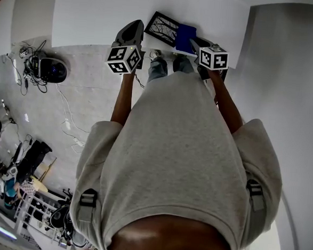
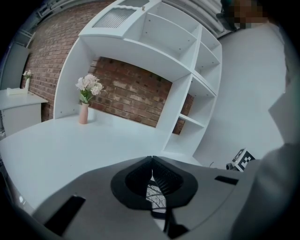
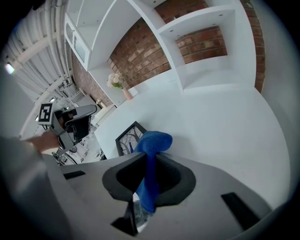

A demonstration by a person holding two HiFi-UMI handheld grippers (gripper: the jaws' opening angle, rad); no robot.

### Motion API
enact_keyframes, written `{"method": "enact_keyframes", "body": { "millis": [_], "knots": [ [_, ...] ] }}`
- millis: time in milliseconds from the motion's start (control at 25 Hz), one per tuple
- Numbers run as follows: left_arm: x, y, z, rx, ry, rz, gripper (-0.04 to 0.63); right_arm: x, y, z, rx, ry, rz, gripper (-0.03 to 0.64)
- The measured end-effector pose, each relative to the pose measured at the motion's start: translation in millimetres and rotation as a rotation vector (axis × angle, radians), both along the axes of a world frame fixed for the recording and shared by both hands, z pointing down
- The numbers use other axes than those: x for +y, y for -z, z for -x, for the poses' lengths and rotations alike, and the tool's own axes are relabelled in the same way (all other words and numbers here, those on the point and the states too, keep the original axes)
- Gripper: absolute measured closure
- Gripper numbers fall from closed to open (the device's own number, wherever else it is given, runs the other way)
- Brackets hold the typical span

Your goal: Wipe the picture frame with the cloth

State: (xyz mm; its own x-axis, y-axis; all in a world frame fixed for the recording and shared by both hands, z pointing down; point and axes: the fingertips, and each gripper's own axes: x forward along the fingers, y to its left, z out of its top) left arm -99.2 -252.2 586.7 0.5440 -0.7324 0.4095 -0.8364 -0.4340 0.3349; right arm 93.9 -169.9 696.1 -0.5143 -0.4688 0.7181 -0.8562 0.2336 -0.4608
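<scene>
Outstretched right gripper (image 3: 150,155) pinches cloth (image 3: 153,142) over picture frame (image 3: 125,140).

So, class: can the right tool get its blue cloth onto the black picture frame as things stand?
Probably yes: the right tool grips the blue cloth right by the black picture frame on the white table, with nothing between them.

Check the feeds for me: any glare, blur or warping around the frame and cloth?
Head view: heavy fisheye, even light; picture frame and cloth small near the top edge, yet sharp. Left gripper view: shelves bow, corners go dark. Right gripper view: cloth crisp in the right gripper, no harsh glare on the table.
</scene>
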Motion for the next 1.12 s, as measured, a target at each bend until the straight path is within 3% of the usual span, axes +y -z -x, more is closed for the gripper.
{"method": "enact_keyframes", "body": {
  "millis": [480, 1120],
  "knots": [
    [0, 5, 3, 0.001, 0.013, -0.018, 0.578, -5, 16, -27, 0.039, -0.038, -0.044, 0.552],
    [-6, 32, 29, -0.009, 0.077, -0.074, 0.578, -62, 77, 1, 0.035, 0.022, -0.264, 0.552]
  ]
}}
